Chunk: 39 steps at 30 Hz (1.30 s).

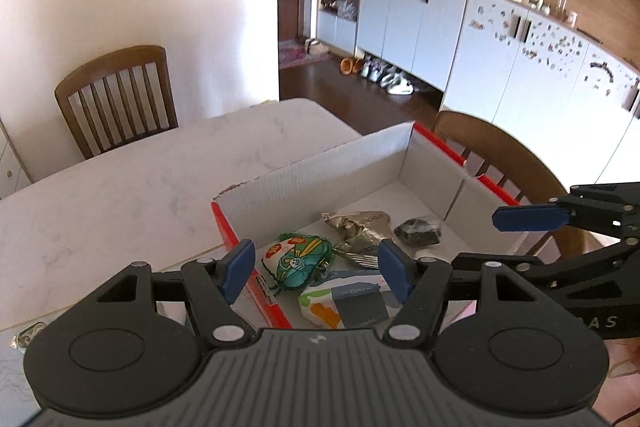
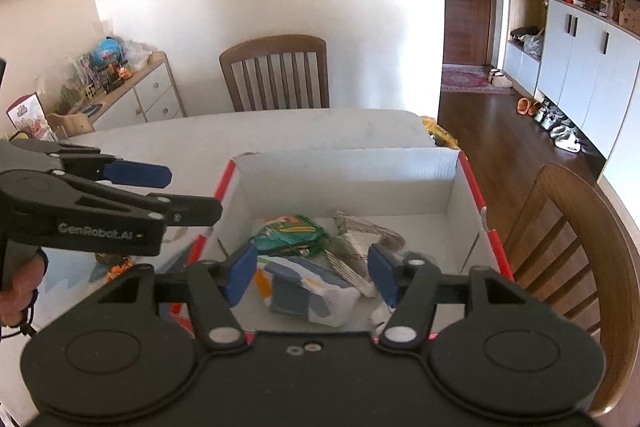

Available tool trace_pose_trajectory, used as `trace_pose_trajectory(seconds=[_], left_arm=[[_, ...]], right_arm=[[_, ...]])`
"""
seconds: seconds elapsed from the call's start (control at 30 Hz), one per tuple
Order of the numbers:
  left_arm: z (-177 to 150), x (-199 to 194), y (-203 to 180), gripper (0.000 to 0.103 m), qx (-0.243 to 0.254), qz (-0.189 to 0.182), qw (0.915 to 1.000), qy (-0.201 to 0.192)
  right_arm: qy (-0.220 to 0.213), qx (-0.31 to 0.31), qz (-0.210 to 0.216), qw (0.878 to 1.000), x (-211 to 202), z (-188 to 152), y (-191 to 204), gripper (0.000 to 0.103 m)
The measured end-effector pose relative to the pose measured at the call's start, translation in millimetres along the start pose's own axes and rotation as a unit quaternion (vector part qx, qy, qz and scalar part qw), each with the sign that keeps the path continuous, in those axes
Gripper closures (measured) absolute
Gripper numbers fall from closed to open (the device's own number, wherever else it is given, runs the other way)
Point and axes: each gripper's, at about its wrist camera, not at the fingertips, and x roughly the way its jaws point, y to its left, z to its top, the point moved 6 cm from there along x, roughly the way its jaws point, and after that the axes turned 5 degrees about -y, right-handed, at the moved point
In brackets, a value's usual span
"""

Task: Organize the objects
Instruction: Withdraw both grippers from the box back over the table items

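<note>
An open cardboard box (image 1: 320, 167) with red outer sides (image 2: 348, 179) stands on the white table. In it lie a green and white snack pouch (image 1: 298, 261) (image 2: 290, 233), a crumpled silver wrapper (image 1: 360, 231) (image 2: 360, 251), a dark packet (image 1: 420, 231) and a white packet with a grey paper band (image 1: 344, 303) (image 2: 304, 291). My left gripper (image 1: 316, 271) is open and empty above the box's near left corner. My right gripper (image 2: 312, 273) is open and empty above the box's near edge. Each gripper shows in the other's view, the right one (image 1: 528, 219) and the left one (image 2: 140, 175).
The marble-white table (image 1: 140, 187) stretches left of the box. Wooden chairs stand at the far side (image 2: 276, 75) and at the right (image 2: 580, 267). Small items lie on the table at the left (image 2: 116, 263). Cabinets line the right wall.
</note>
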Motion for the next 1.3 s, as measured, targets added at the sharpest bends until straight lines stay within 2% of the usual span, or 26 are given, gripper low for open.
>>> trace_pose_trajectory(seconds=[0.33, 0.47, 0.57, 0.7, 0.9, 1.13, 1.27, 1.3], left_arm=[[-13.7, -34.1, 25.2, 0.036, -0.012, -0.004, 0.9998, -0.017], [-20.4, -48.5, 38.2, 0.029, -0.022, -0.001, 0.9994, -0.027], [-24.7, -58.6, 47.2, 0.029, -0.021, 0.005, 0.9992, -0.034], [-32.0, -70.9, 62.6, 0.02, -0.027, 0.009, 0.9987, -0.041], [-47.9, -82.4, 88.7, 0.019, -0.039, 0.016, 0.9983, -0.039], [-68.6, -93.0, 122.5, 0.015, -0.056, 0.026, 0.9975, -0.036], [-78.5, -98.3, 143.2, 0.002, -0.068, 0.032, 0.9965, -0.038], [-80.5, -99.0, 149.0, 0.002, -0.07, 0.035, 0.9962, -0.038]], right_arm=[[-0.01, 0.015, -0.003, 1.0, -8.9, -3.5, 32.6, 0.033], [-0.013, 0.017, -0.003, 1.0, -11.8, -4.9, 48.8, 0.029], [-0.017, 0.019, -0.004, 1.0, -12.5, -4.9, 62.0, 0.021], [-0.021, 0.022, -0.001, 1.0, -11.8, -5.1, 78.9, 0.014], [-0.025, 0.021, 0.005, 0.999, -9.6, -7.0, 107.1, 0.004], [-0.024, 0.018, 0.014, 0.999, -3.2, -9.9, 140.0, 0.003], [-0.019, 0.016, 0.015, 1.0, 2.6, -10.8, 155.4, 0.003], [-0.017, 0.015, 0.016, 1.0, 4.6, -11.2, 159.5, 0.003]])
